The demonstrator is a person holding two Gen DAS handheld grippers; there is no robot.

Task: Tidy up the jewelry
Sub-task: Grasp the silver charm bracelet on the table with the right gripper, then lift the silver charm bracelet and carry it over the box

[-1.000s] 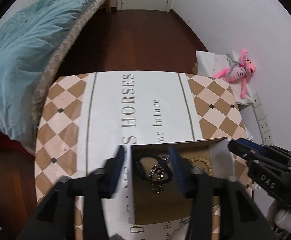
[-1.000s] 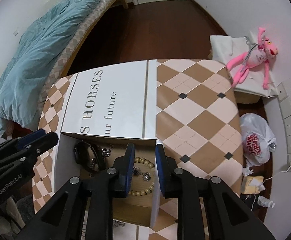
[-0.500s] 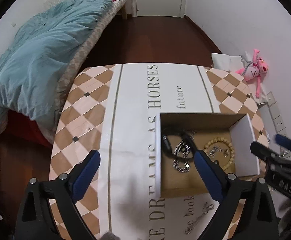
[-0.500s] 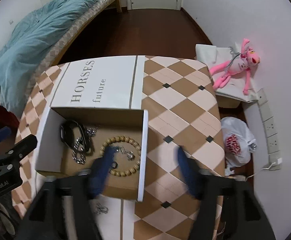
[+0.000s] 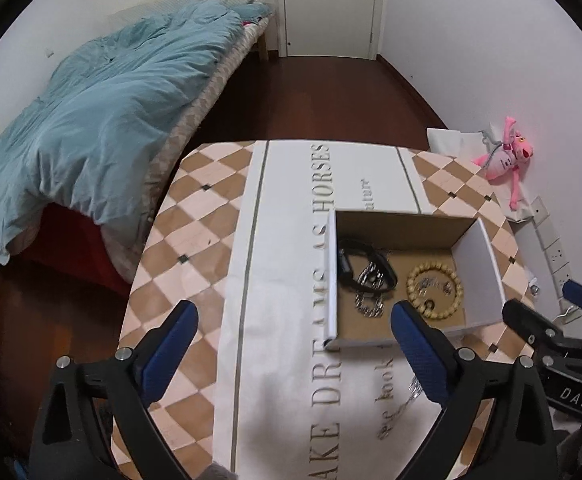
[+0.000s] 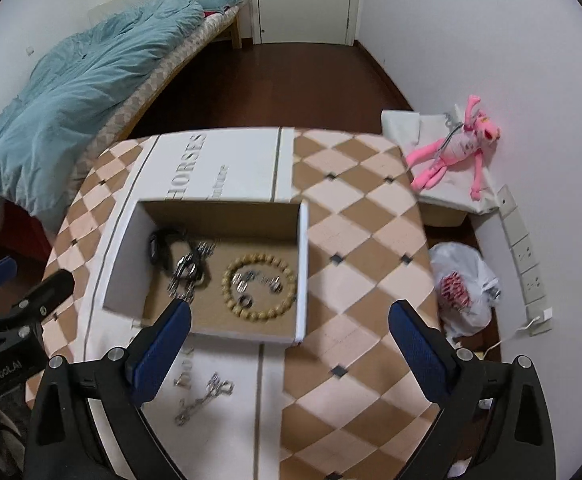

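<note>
Both claws, left (image 5: 291, 334) and right (image 6: 289, 330), hang spread wide and empty above the tabletop (image 6: 363, 240). A box (image 6: 302, 264) already holds a bead bracelet (image 6: 258, 286), rings and a dark strap; one silver chain (image 6: 205, 398) lies loose just outside its near wall. Light, limp and slippery, the chain is probably best pinched at its bunched links.

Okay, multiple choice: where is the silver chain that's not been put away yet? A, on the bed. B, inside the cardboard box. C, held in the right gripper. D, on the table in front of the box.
D: the silver chain lies on the table, just outside the box.
</note>
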